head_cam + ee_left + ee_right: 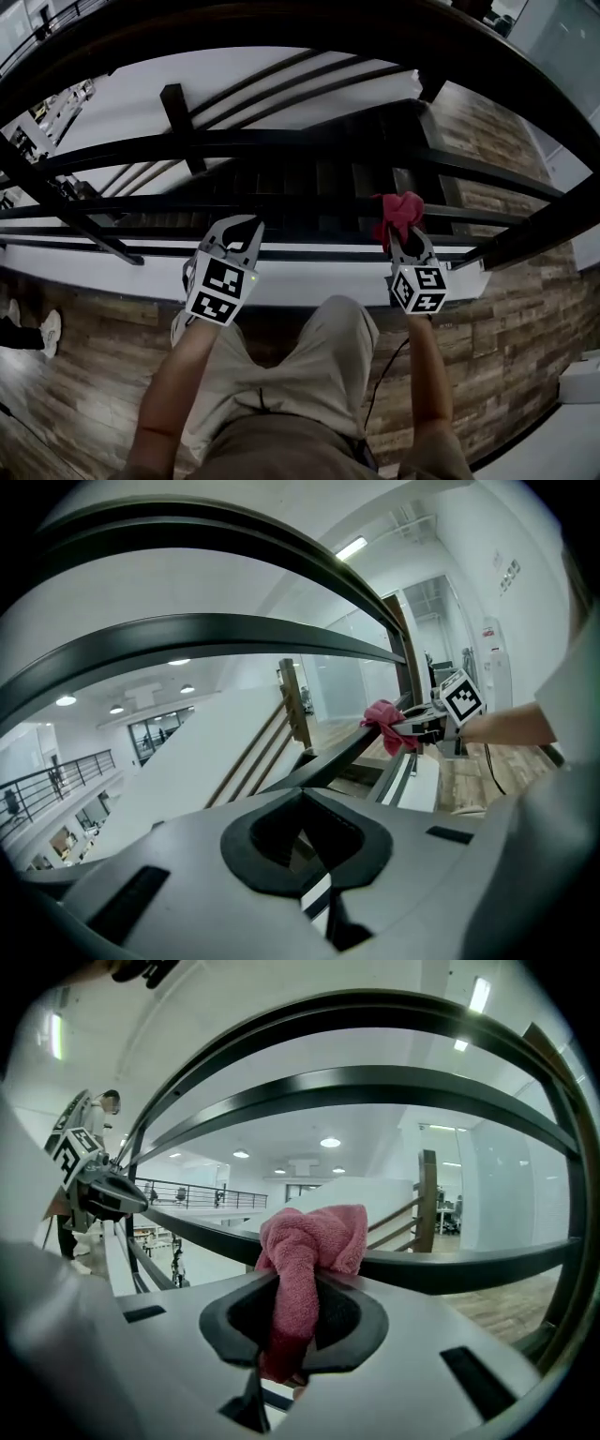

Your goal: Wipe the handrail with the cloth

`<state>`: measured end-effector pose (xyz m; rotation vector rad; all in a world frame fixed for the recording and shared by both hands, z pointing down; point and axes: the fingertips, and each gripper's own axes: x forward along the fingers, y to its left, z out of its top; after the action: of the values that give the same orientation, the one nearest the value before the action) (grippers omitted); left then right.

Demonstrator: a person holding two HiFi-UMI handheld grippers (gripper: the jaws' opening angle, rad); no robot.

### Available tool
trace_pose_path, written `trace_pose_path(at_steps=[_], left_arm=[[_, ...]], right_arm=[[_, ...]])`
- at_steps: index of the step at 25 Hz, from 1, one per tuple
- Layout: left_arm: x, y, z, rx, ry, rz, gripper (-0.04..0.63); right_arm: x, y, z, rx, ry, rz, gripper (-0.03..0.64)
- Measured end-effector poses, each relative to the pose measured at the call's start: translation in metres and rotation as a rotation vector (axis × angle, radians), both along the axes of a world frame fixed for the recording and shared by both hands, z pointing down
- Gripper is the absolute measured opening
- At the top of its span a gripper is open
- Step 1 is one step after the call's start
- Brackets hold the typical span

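A black handrail bar (309,208) runs across the head view, one of several horizontal rails. A pink cloth (398,214) is bunched against it at the right, and my right gripper (405,234) is shut on that cloth. In the right gripper view the cloth (314,1241) hangs between the jaws and rests on the rail (450,1269). My left gripper (239,230) sits just short of the same rail, further left, shut with nothing in it. The left gripper view looks along the rail (328,761) to the cloth (380,719) and the right gripper (412,728).
Beyond the rails a dark staircase (328,141) drops away. A white ledge (309,281) borders the wood floor (525,319) where the person stands in beige trousers (300,375). Someone's white shoe (49,330) shows at far left. A cable (382,375) hangs from the right gripper.
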<state>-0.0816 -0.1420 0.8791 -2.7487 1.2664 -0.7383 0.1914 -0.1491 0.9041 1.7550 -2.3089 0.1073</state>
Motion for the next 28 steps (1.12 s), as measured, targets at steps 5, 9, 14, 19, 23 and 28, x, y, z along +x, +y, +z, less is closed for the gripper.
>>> trace_pose_path(at_steps=[5,9,14,19,23,28], left_arm=[[-0.072,-0.005,0.005,0.011,0.016,-0.097,0.017],[-0.116,-0.004,0.009,0.003,0.017,-0.155,0.017],[-0.164,-0.002,0.008,-0.002,0.02,-0.212,0.017],[-0.205,0.001,0.026,0.003,0.027,-0.264,0.017],[-0.246,0.006,0.04,-0.004,0.042,-0.334,0.017],[-0.306,0.018,0.047,-0.004,0.052,-0.423,0.017]], right_arm=[[-0.084,-0.002,0.0,-0.008,-0.025,-0.127,0.071],[-0.128,-0.002,0.0,-0.002,-0.029,-0.203,0.071],[-0.219,-0.004,-0.002,-0.012,0.014,-0.325,0.071],[-0.292,-0.01,0.008,0.004,0.04,-0.403,0.071],[-0.351,-0.014,0.016,-0.01,0.05,-0.481,0.071],[-0.453,-0.016,0.02,0.002,0.071,-0.589,0.071]])
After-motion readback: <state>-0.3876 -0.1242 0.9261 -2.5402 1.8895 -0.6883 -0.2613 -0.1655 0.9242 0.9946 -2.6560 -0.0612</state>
